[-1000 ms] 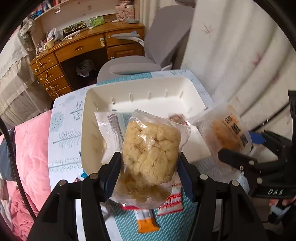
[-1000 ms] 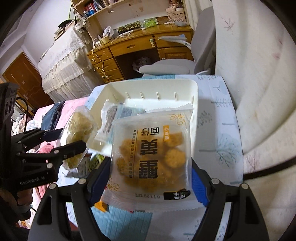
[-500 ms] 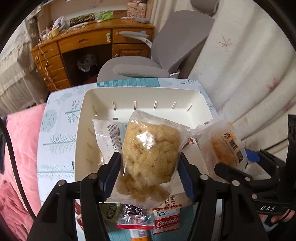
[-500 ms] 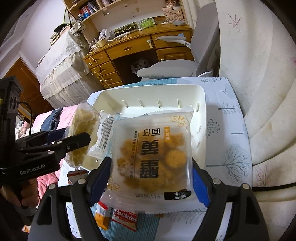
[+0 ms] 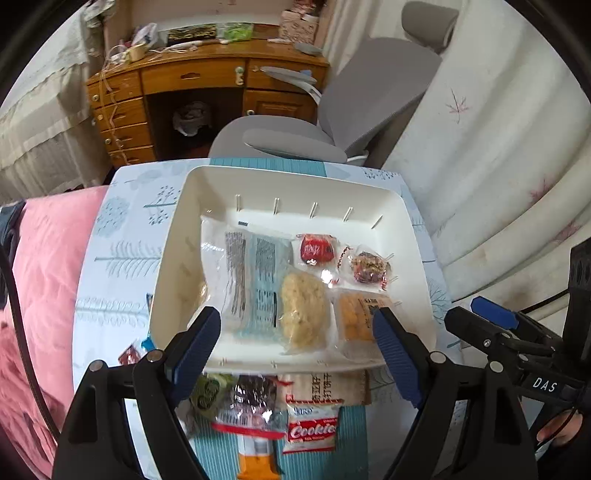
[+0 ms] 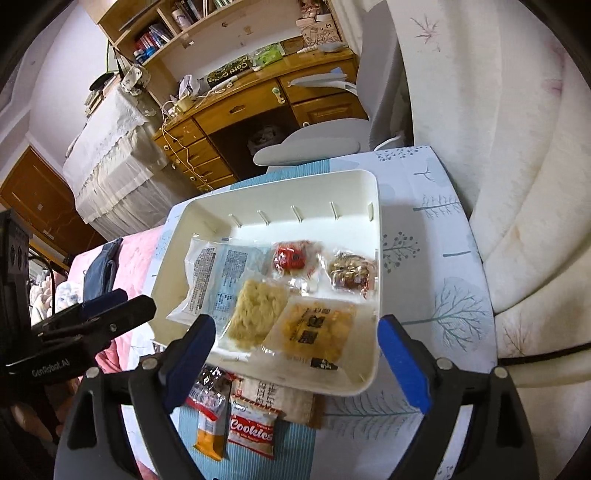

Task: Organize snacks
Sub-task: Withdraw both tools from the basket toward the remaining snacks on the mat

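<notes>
Left gripper (image 5: 297, 332): jaws have just been opening, now spread wide, nothing between the pads. Right gripper (image 6: 295, 341): likewise just opened, wide and empty. Both hover above the near rim of the tray.

Nearest, on the teal-striped table mat outside the tray: red-and-white Cookies packet (image 5: 312, 428), orange-ended packet (image 6: 210, 435), green wrapped sweet (image 5: 208, 391) (left view only), brown paper packet (image 6: 277, 397) partly under the tray's near wall.

White plastic tray (image 6: 373, 206), slotted walls, long axis across the table. Inside, near side: clear bag of pale puffed snack (image 5: 304, 314), long axis running near to far, lying flat; beside it on the right, touching, clear packet of orange-yellow fried pieces (image 6: 317, 328), printed face up. Left: large white-and-blue printed packet (image 5: 251, 284), partly under the puffed bag. Far side: red wrapped sweet (image 5: 316, 249), brown nut cluster in clear wrap (image 6: 349, 273).

Beyond: grey office chair (image 5: 280, 136), wooden desk (image 6: 236, 110). Bookshelf (image 6: 166, 26) above the desk: right view only.
</notes>
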Demonstrator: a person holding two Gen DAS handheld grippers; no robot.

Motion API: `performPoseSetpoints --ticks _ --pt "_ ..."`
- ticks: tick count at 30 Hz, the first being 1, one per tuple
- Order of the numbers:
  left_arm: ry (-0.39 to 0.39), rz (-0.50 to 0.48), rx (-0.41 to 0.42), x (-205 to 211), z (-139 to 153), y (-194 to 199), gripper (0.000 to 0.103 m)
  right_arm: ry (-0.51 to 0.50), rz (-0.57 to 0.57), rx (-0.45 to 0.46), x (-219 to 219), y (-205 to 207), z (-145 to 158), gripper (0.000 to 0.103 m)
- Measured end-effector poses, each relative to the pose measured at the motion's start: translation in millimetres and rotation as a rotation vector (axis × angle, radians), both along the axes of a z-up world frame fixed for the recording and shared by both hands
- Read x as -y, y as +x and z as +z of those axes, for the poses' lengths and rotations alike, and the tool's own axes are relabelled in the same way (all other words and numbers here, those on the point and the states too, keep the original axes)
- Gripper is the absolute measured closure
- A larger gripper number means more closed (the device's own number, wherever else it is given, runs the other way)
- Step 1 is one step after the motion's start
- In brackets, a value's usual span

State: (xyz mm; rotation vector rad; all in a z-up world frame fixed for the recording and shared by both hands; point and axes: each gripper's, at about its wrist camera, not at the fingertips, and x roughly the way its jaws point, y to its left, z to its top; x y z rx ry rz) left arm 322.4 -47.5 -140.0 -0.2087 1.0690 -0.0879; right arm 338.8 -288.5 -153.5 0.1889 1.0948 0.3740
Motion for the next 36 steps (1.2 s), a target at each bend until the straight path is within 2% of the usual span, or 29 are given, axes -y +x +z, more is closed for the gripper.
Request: performPoseSetpoints --ticks 9,22,28,36 --pt "-0.015 0.099 0.017 5 6 -65 0.02 0.04 0.043 0.0 11 -40 6 0.013" --pt "-0.003 0.267 -0.028 9 -10 -167 0.02 0.077 0.12 -0.047 17 -94 -4 0.013" --pt "0.018 0.292 -0.043 4 -10 -196 0.02 0.092 0.136 -0.075 18 -111 -12 0.013" --pt "0.039 0.315 -0.073 -16 -16 -208 0.02 0.099 0.148 -0.104 14 -134 -22 0.013"
